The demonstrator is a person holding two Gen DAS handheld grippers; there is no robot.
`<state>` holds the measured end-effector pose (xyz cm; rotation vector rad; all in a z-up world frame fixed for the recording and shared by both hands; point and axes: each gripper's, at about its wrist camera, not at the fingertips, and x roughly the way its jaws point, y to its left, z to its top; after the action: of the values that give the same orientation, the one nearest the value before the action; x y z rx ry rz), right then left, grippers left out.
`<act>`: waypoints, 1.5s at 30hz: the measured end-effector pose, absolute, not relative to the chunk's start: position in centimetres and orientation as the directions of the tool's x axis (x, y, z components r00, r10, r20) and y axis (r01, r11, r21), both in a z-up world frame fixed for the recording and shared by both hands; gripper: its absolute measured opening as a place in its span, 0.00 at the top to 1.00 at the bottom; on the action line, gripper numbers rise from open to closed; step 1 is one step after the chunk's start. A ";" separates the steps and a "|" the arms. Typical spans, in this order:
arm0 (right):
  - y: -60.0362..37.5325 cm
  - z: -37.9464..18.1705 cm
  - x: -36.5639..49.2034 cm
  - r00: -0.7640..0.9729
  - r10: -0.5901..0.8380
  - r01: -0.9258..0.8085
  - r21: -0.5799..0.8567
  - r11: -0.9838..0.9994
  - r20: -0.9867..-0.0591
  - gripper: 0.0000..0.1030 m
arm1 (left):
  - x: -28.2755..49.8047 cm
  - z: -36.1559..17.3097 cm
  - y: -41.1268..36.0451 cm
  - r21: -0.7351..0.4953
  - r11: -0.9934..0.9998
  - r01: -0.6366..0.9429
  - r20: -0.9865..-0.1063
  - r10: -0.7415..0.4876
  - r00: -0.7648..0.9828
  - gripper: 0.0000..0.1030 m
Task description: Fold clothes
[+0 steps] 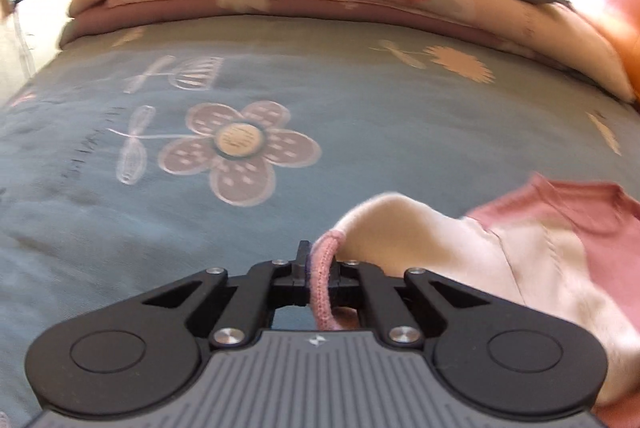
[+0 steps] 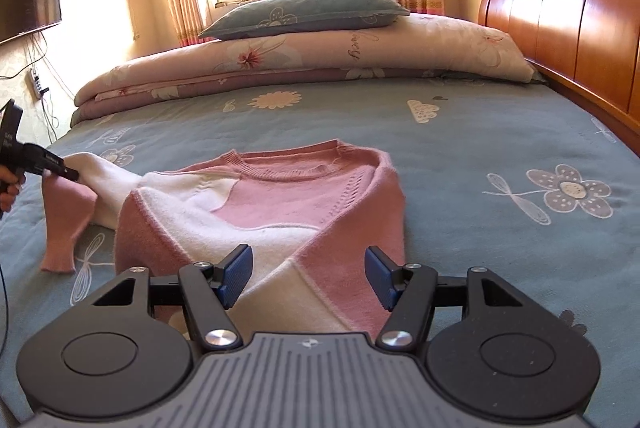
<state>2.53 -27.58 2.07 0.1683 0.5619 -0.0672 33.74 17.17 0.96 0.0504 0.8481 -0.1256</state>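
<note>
Here the left gripper (image 1: 316, 268) is clamped on the sleeve (image 2: 94, 183) of the pink-and-white sweater (image 2: 264, 211), likely to swing it across the body. The right gripper (image 2: 308, 276) stands open, nothing pinched, sweater hem between and below its jaws.

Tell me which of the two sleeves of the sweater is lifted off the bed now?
The sleeve on the picture's left in the right wrist view: the left gripper is shut on it. The other sleeve lies folded flat across the sweater, under the open right gripper.
</note>
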 end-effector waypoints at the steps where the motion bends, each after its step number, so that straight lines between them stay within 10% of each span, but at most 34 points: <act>1: -27.7 2.1 2.5 0.845 -0.021 0.114 0.141 0.983 -0.534 0.35 | 34.3 1.1 17.3 0.005 0.993 0.116 -0.751 -0.073 0.657 0.98; 19: -28.4 0.2 3.9 0.817 -0.047 0.149 0.131 0.980 -0.574 0.35 | 39.3 -5.5 17.4 0.128 0.991 0.047 -0.827 0.080 0.557 0.84; 33: -27.3 1.2 2.0 0.841 0.014 0.099 0.180 0.979 -0.540 0.35 | 30.3 -0.8 20.0 -0.022 0.996 0.090 -0.779 -0.074 0.622 0.51; 45: -26.7 2.9 -1.0 0.862 0.025 0.082 0.188 0.979 -0.506 0.34 | 24.2 -5.5 20.1 -0.179 0.984 0.009 -0.823 -0.155 0.546 0.51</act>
<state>-0.96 -26.72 2.93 0.2072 0.5316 -0.0301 24.17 20.12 -5.54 -0.1609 0.9896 -0.0979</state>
